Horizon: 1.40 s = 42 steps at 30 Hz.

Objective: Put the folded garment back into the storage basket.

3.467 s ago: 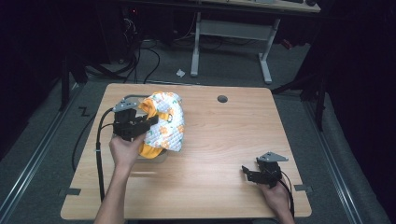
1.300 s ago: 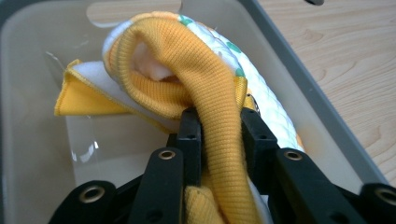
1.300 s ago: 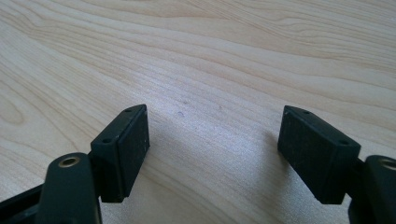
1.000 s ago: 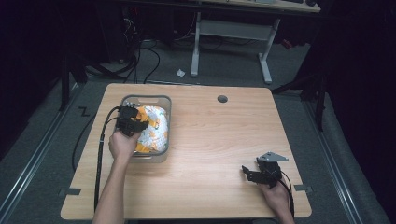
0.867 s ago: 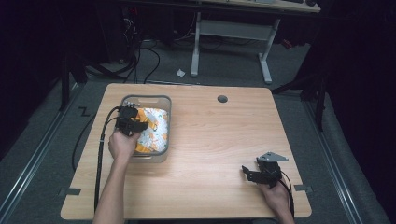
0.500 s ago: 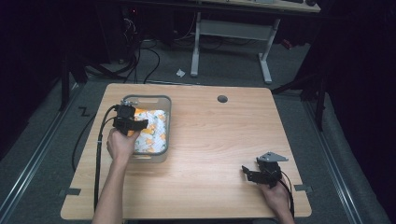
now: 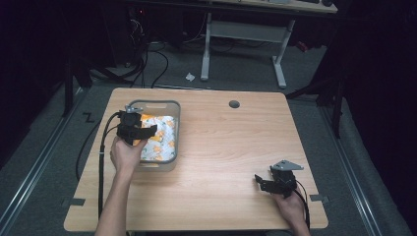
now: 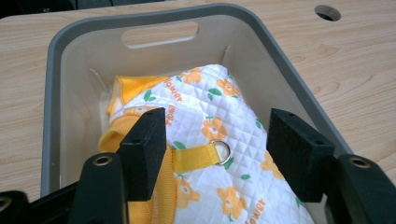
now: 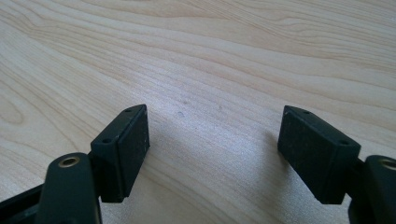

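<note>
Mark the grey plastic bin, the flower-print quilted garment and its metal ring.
Grey plastic bin (image 8: 154, 15): left gripper view, far rim.
White flower-print quilted garment (image 8: 238, 119): left gripper view, top panel.
Metal ring (image 8: 222, 150): left gripper view, on its yellow strap.

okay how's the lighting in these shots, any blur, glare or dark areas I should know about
High view: the table is evenly lit, the floor and surroundings fall into near-black, and the picture is soft. Left gripper view: bright and sharp on the quilted flowered garment in the grey bin, no glare. Right gripper view: wood grain crisp, with soft shadows under the right gripper and its open jaws.
</note>
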Each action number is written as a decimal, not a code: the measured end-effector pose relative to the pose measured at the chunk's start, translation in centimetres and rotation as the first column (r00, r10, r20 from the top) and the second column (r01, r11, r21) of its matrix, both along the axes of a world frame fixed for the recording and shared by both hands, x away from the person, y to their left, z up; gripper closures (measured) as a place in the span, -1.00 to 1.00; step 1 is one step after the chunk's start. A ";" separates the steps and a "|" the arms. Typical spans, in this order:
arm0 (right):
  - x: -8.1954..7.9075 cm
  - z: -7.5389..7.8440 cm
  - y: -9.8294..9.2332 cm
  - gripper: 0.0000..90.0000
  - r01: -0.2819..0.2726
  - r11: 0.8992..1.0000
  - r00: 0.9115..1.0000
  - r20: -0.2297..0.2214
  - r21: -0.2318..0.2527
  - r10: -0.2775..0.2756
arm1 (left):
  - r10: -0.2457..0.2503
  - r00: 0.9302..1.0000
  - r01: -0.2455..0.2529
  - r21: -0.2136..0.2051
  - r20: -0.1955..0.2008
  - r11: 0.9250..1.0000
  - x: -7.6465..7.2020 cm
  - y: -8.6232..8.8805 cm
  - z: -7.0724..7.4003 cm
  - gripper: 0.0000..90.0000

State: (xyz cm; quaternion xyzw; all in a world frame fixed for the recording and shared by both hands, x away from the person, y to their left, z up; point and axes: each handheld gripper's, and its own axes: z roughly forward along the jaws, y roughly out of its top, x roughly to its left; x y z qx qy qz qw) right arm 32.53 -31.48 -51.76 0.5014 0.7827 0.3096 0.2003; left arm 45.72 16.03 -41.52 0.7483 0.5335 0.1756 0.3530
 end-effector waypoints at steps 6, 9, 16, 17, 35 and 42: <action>0.0 0.0 0.0 -0.44 0.000 1.000 1.000 0.000 0.000 0.000 | -0.013 1.000 0.013 -0.017 0.027 1.000 -1.0 0.1 0.6 -0.16; 0.0 0.0 0.0 -0.44 0.000 1.000 1.000 0.000 0.000 0.000 | -0.017 0.999 0.018 -0.022 0.041 1.000 -1.6 0.1 0.8 -0.17; 0.0 0.0 0.0 -0.44 0.000 1.000 1.000 0.000 0.000 0.000 | -0.025 0.998 0.028 -0.042 0.064 0.999 -2.8 0.2 1.4 -0.18; 0.0 0.0 0.0 -0.44 0.000 1.000 1.000 0.000 0.000 0.000 | -0.029 0.997 0.032 -0.043 0.066 0.999 -2.9 0.2 1.5 -0.18; 0.0 0.0 0.0 -0.44 0.000 1.000 1.000 0.000 0.000 0.000 | -0.066 0.991 0.077 -0.095 0.118 0.992 -5.5 -0.9 2.2 -0.21; 0.0 0.0 0.0 -0.44 0.000 1.000 1.000 0.000 0.000 0.000 | -0.092 0.989 0.104 -0.097 0.117 0.990 -6.1 -1.7 2.0 -0.22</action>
